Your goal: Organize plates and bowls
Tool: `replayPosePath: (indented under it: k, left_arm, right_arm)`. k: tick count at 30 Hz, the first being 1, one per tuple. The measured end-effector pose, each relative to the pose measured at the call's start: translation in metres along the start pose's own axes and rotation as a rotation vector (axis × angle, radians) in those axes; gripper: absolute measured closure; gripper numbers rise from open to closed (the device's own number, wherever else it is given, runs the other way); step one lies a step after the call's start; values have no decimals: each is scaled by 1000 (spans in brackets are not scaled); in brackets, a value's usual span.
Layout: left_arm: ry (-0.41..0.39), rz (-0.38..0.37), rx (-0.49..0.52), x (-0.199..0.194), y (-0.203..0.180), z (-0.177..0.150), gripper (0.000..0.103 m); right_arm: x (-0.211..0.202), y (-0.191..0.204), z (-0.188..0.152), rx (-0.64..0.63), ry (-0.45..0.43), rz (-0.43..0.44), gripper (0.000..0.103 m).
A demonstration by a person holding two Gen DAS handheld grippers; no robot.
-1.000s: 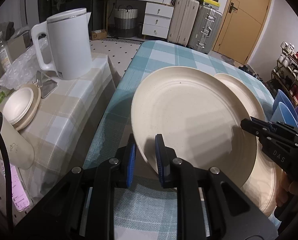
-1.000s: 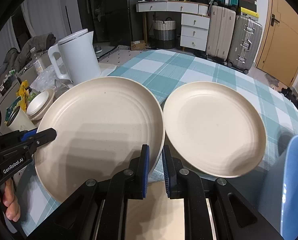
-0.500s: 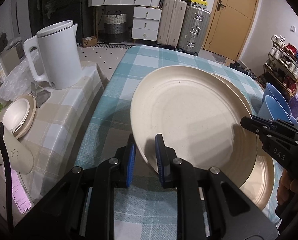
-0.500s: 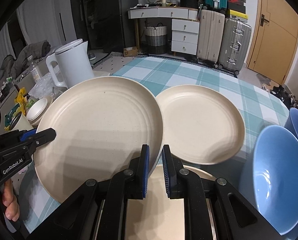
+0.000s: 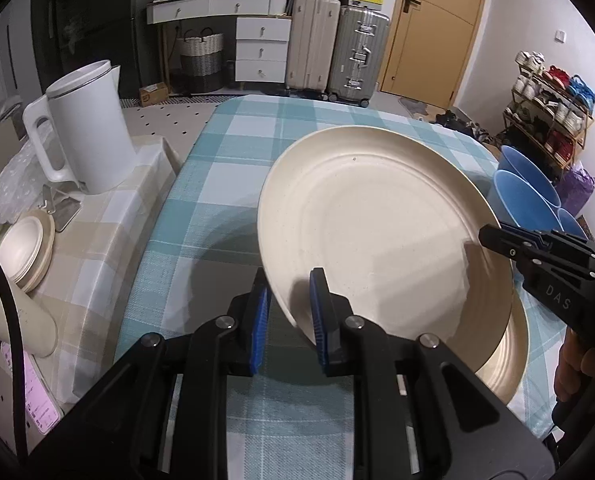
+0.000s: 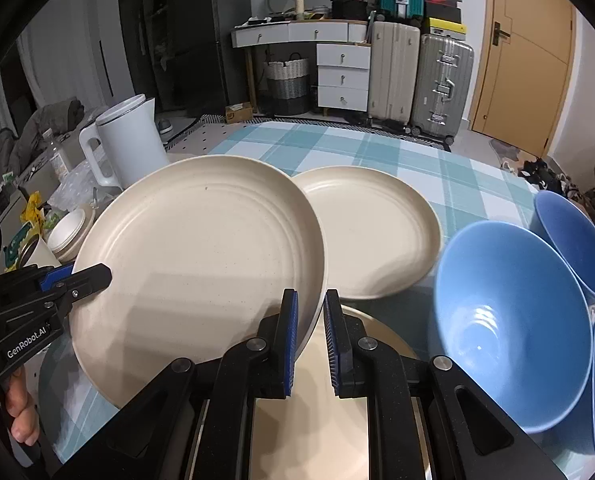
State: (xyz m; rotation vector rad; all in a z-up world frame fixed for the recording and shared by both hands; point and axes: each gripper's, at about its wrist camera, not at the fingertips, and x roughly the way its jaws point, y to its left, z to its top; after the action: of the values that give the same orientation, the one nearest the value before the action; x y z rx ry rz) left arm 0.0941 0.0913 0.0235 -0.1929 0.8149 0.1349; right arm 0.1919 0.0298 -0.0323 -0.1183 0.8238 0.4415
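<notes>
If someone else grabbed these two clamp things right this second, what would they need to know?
Left gripper: shut on the raised plate's near-left rim.
Right gripper: shut on the same plate's opposite rim.
The raised plate is held tilted in the air over a second cream plate lying on the checked table. A third plate lies farther back; blue bowls sit to the right.
Done: plate lifted.
Left: probably lower it onto the plate beneath, release, then stack the third plate and the bowls.

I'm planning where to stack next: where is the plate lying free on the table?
In the right wrist view the free plate lies on the checked table, right of the held plate and left of the blue bowls.
</notes>
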Motion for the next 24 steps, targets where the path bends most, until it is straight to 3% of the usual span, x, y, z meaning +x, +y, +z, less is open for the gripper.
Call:
replayPosePath:
  k: [24]
  left_arm:
    - [37,-49,145,-10,-48,-10,86]
  right_arm:
    - [-43,-30,-34,95,-10,-67,90]
